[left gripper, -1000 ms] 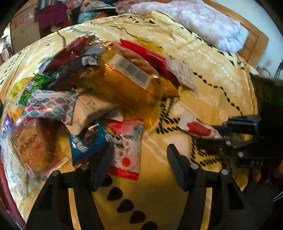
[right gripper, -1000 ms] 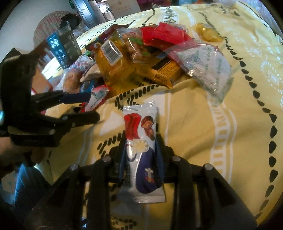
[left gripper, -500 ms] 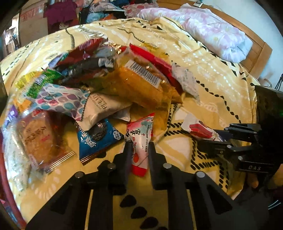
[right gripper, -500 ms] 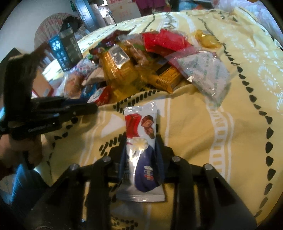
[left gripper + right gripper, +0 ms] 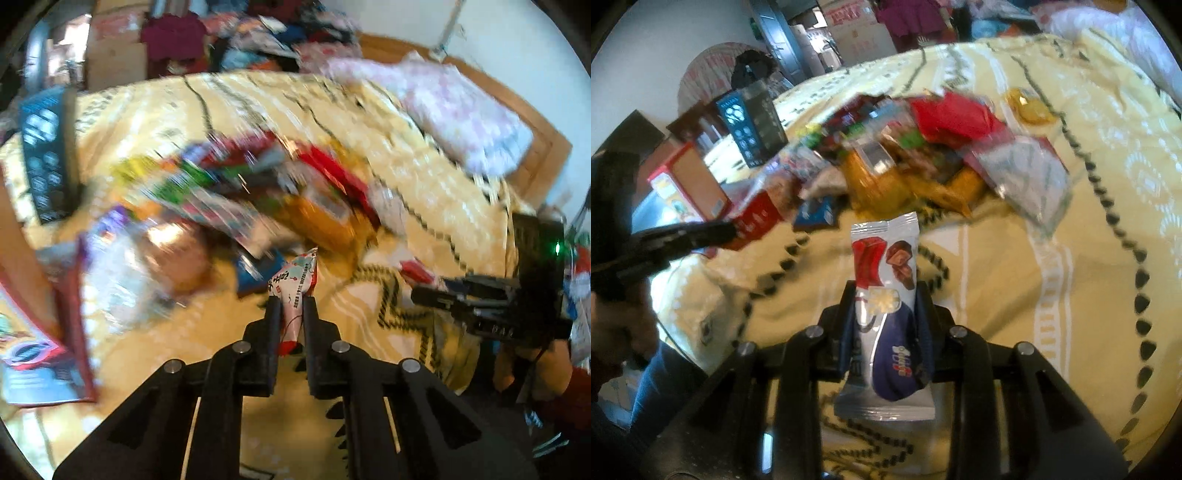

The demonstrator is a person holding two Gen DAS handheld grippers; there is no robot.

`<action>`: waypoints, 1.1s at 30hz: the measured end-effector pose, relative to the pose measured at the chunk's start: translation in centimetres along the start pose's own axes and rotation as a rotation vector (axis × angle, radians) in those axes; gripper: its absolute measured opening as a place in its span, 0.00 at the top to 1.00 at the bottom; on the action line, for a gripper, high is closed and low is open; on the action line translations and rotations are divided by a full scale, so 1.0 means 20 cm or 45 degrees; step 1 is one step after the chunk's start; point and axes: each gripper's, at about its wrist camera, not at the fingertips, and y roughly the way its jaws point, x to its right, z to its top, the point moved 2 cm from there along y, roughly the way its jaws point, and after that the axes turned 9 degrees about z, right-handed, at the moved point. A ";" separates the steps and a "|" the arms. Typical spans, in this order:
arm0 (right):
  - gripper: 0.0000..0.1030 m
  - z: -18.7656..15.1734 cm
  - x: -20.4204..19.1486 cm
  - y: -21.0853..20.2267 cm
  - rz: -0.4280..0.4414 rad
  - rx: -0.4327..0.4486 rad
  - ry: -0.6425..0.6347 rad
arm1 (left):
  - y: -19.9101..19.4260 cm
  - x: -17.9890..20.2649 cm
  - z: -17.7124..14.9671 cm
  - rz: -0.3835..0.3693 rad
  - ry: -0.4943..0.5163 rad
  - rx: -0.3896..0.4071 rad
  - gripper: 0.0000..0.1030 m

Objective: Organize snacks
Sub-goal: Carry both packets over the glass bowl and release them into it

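Two snack packets were off the bed: the small red-and-white packet (image 5: pixel 294 291), which a second earlier lay at the edge of the snack pile (image 5: pixel 258 199) between wide-open fingers, was now pinched tight by the left gripper (image 5: pixel 290 314) and lifted clear of the yellow bedspread (image 5: pixel 424 192). Its fingers had just closed on it. As before, the right gripper (image 5: pixel 886 314) clamped the white-and-blue chocolate bar wrapper (image 5: pixel 884 295), raised slightly, near the pile.
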 end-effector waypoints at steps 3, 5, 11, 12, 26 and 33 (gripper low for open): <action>0.71 0.09 -0.10 -0.03 0.002 0.035 -0.070 | -0.16 -0.08 0.09 0.035 -0.057 0.096 0.90; 0.71 0.16 -0.16 -0.05 -0.001 0.068 -0.114 | -0.23 -0.13 0.13 0.058 -0.078 0.147 0.90; 0.71 0.33 -0.34 -0.09 0.028 0.146 -0.205 | -0.49 -0.29 0.21 0.132 -0.170 0.295 0.91; 0.71 0.37 -0.38 -0.09 0.034 0.156 -0.224 | -0.52 -0.31 0.22 0.141 -0.173 0.312 0.91; 0.71 0.79 -1.19 0.01 0.266 0.249 -0.595 | -1.14 -0.87 0.21 0.484 -0.399 0.541 0.91; 0.71 0.84 -1.64 0.23 0.435 0.173 -0.719 | -1.24 -1.27 0.04 0.715 -0.570 0.469 0.91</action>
